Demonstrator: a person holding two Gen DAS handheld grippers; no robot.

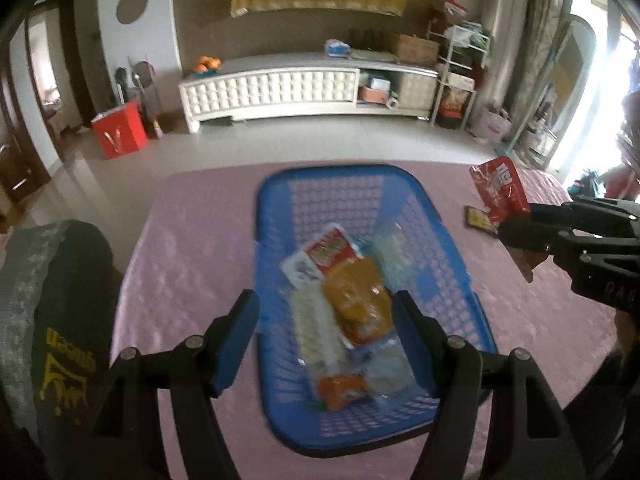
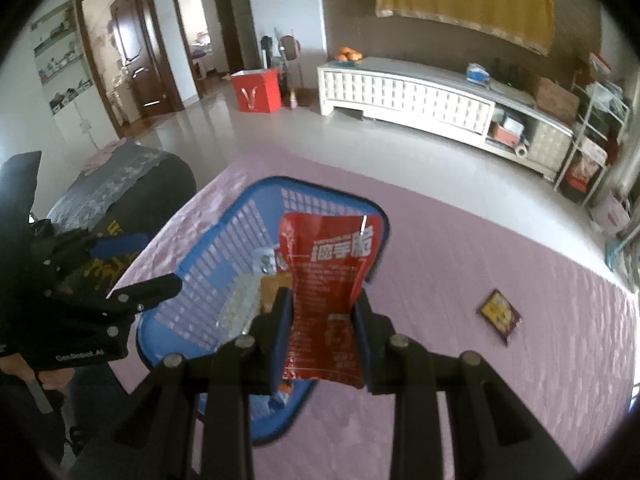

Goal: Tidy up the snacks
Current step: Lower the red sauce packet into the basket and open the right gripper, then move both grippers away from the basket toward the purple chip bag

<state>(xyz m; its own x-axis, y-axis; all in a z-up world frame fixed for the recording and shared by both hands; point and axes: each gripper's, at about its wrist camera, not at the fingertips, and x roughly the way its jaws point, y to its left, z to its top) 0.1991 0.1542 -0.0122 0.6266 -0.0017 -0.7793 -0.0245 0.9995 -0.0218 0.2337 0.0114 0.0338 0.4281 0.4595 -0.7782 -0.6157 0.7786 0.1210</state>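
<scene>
Pink-clothed bench (image 1: pixel 192 248) first, carrying a blue basket (image 1: pixel 276 184) already part-filled with snack packets (image 1: pixel 356 300). Above the basket, left tool (image 1: pixel 326 312) spread and empty. Right tool (image 2: pixel 322 312) pinching a red snack pouch (image 2: pixel 328 264) by its lower half, held just short of the basket. Risks: thin, floppy pouch sliding from the pads, or dropped early onto the rim and off the side; tools colliding over the basket. Small dark packet (image 2: pixel 499 315) lying well apart, easily missed.
</scene>
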